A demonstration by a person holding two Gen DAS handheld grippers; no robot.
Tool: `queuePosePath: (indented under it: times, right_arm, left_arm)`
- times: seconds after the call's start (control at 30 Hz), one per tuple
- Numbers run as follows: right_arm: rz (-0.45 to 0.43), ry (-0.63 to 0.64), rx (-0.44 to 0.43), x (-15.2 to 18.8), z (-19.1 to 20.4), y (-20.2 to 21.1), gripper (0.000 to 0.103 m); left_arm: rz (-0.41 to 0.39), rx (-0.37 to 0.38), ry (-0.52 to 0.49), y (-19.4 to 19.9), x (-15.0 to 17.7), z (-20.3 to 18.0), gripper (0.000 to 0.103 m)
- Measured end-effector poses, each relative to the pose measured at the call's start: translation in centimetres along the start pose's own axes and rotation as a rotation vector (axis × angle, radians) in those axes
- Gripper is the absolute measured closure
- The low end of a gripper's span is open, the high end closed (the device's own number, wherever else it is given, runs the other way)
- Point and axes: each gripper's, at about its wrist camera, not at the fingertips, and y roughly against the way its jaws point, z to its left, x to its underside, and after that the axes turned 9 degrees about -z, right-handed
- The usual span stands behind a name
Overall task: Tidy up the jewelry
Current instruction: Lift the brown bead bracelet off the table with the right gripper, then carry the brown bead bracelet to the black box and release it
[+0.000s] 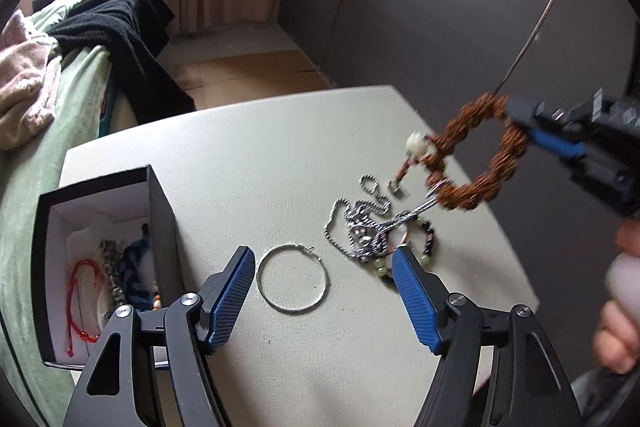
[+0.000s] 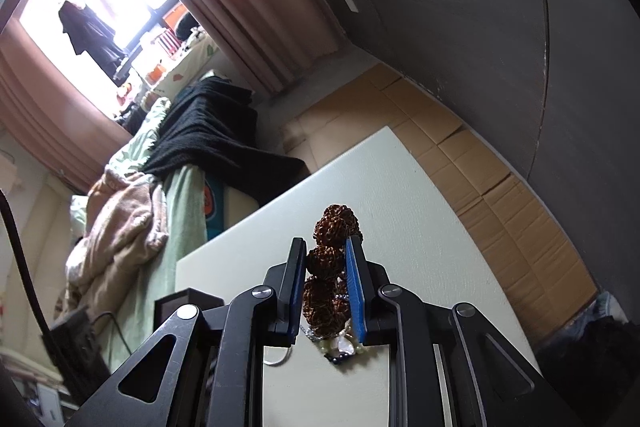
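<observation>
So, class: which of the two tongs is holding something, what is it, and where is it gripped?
The right tongs grip the brown bead bracelet at a bead on its ring, above the table. The left tongs are open and hold nothing.

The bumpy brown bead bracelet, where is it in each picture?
Left wrist view: the brown bead bracelet hangs at the right, above the white table, pinched by the right gripper.
Right wrist view: low centre, squeezed between the gripper's pads.
Shared landmark: the black blanket.
</observation>
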Motion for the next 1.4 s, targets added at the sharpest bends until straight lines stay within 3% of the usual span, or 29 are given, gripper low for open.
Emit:
queuePosePath:
  times: [0.27,0.5,0.63,0.87,0.97,1.03,1.23,1.4]
  right_arm:
    - [-0.012,-0.013,-0.011,-0.8,-0.8,0.8,0.082]
    - [-0.025,-0.038,-0.018,-1.4,-1.9,1.6,0.082]
    - [-0.044,-0.047,-0.048,-1.6,-1.9,2.3,0.082]
    - [-0.075,-0.037,-0.176,-1.6,-0.4,3.0,0.082]
    - [-0.085,-0.031,-0.227,-1.4,0.3,3.3,0.082]
    - [-0.097,-0.015,-0.245,-1.3,0.9,3.5,0.082]
    - [-0.092,0.012,-0.253,-0.9,1.9,3.2,0.082]
    - [-0.075,0.02,-0.238,-0.6,2.3,2.6,0.082]
  left_arm:
    - [0.036,-0.196,-0.175,-2.9,1.6,-1.8,0.032]
    - [0.005,-0.118,-0.121,-2.2,1.3,-2.4,0.032]
    - [0.069,-0.161,-0.108,-4.0,2.0,-2.0,0.032]
    - [0.073,-0.204,-0.076,-4.3,2.1,-0.4,0.032]
    - [0.068,-0.201,-0.08,-4.4,2.0,-0.3,0.037]
    - [0.053,-0.209,-0.075,-4.1,1.9,-0.2,0.052]
    - [0.066,-0.156,-0.041,-3.7,1.9,0.1,0.052]
    - [0.021,-0.124,-0.016,-2.2,1.0,0.4,0.052]
